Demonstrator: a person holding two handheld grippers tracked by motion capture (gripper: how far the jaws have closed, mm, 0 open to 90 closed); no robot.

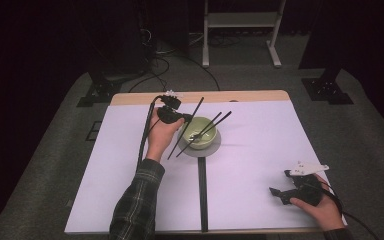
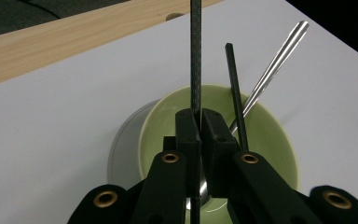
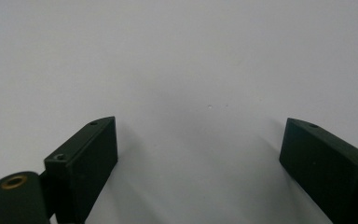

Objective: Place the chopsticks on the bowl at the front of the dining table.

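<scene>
The left tongs [image 2: 199, 128] are clamped on one black chopstick [image 2: 195, 56], holding it over the near rim of the green bowl [image 2: 265, 135]. A second chopstick [image 2: 236, 93] and a metal spoon handle [image 2: 279, 53] already lean inside the bowl, which stands on a grey saucer [image 1: 212, 148] toward the far side of the counter [image 1: 260, 165].

Step in hand, as judged: placing the held chopstick into the bowl.

Next move: lower the tip past the rim, beside the second chopstick, then release without tipping the bowl.

The right tongs [image 3: 198, 149] stand wide open and empty, resting well apart from the bowl, at the counter's near right.
</scene>
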